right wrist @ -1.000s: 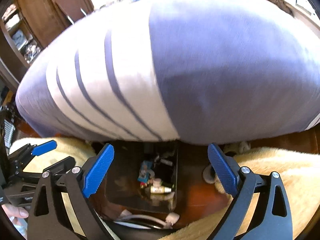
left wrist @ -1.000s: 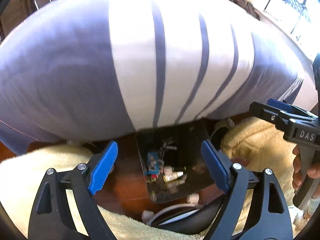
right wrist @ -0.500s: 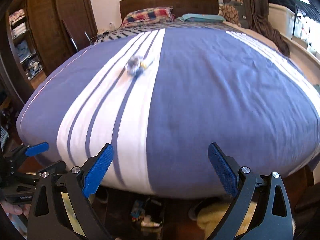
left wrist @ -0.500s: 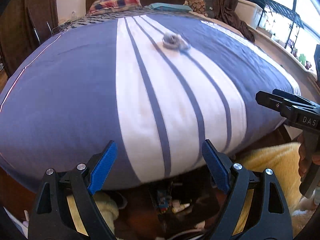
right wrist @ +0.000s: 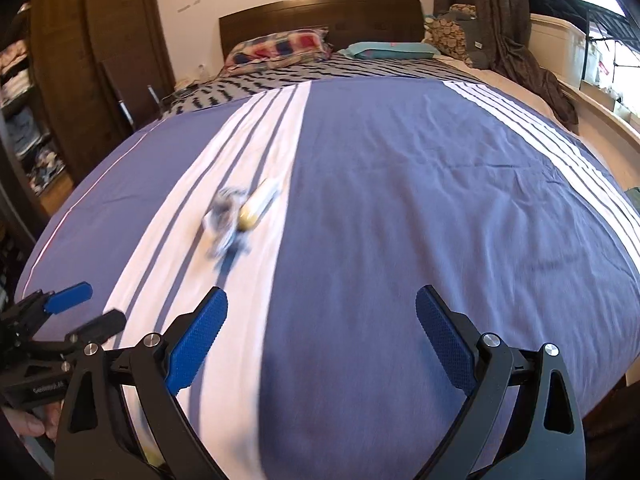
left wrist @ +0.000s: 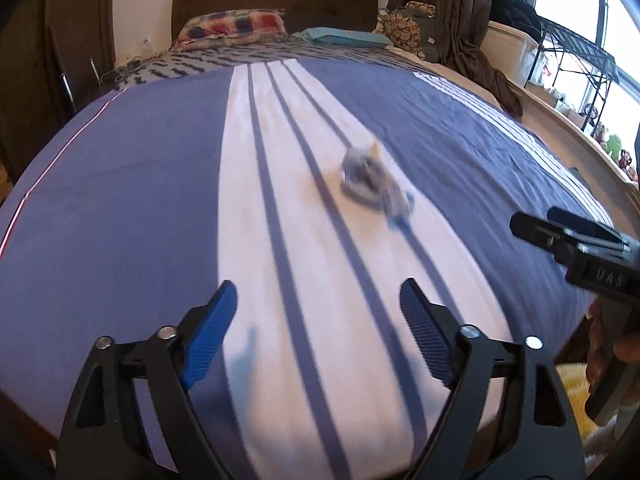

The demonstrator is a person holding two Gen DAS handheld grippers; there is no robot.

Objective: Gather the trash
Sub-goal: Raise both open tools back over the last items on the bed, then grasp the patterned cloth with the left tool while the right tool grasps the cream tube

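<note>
Looking down over a bed (left wrist: 132, 208) spread with a blue cover crossed by a broad white band and thin blue stripes. Lying on that white band, around the middle of the bed, a small crumpled wad of trash (left wrist: 370, 186), greyish and blurred, too smeared to make out in detail. Resting just beside the wad, on its headboard side as the right wrist view gives it, a pale yellowish tube-shaped piece (right wrist: 259, 205); whether touching the wad or not cannot be told through the blur. Hovering above the foot end of the bed, the left gripper (left wrist: 318, 334), jaws closing at this moment, blue pads (left wrist: 208, 338) standing apart with nothing between them but the cover far below. Hovering over the same foot end, further toward the window side, the right gripper (right wrist: 320, 338), jaws spread wide and empty, pads clear of the bedding. Both tools well apart from the trash, which is sitting ahead of them toward the headboard (left wrist: 276, 6). Propped against the headboard, a plaid pillow (left wrist: 234, 28) and a teal pillow (left wrist: 346, 37). Showing at the right edge of the left wrist view, fingers (left wrist: 626, 350) wrapping the black handle of the right gripper.
</note>
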